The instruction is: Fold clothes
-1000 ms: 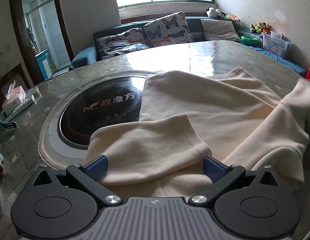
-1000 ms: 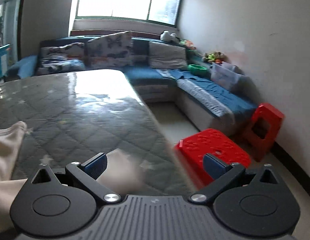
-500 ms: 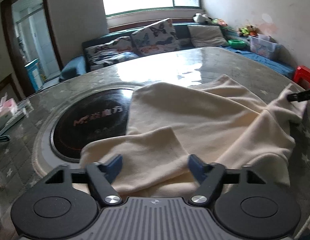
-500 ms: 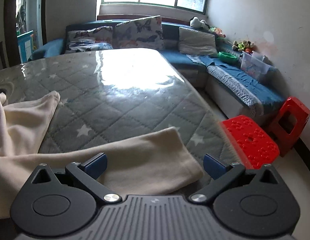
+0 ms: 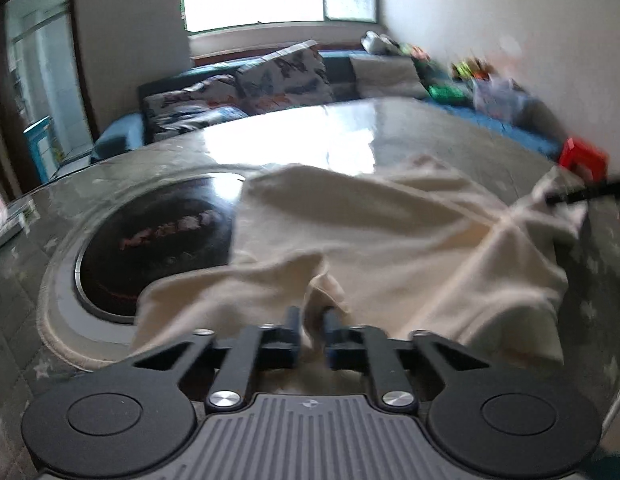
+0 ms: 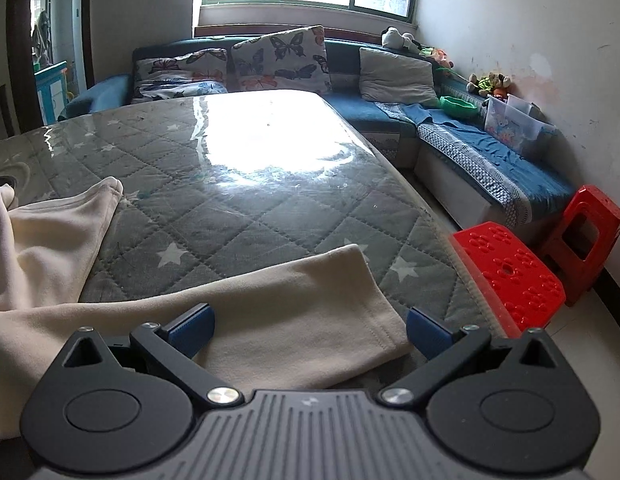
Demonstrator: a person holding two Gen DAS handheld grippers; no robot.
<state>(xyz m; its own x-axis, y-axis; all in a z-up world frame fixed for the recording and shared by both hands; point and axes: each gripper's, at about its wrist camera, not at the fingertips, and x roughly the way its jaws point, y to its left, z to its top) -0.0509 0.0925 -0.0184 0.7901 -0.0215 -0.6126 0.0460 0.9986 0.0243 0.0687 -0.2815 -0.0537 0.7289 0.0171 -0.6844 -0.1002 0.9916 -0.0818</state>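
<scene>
Cream fabric is pinched between the blue pads of the left claw (image 5: 310,326), whose jaws are closing on a bunched fold of the cream garment (image 5: 390,248). From there the cloth spreads across the quilted grey worktop (image 6: 238,200) and partly over a round black cooktop (image 5: 150,248) — blurred in the left view. Right claw (image 6: 308,330): jaws wide apart, pads clear of the cloth, with one sleeve end (image 6: 310,320) lying flat on the worktop between them. Beyond the worktop edge — two red stools (image 6: 510,276) and a blue sofa (image 6: 390,112).
</scene>
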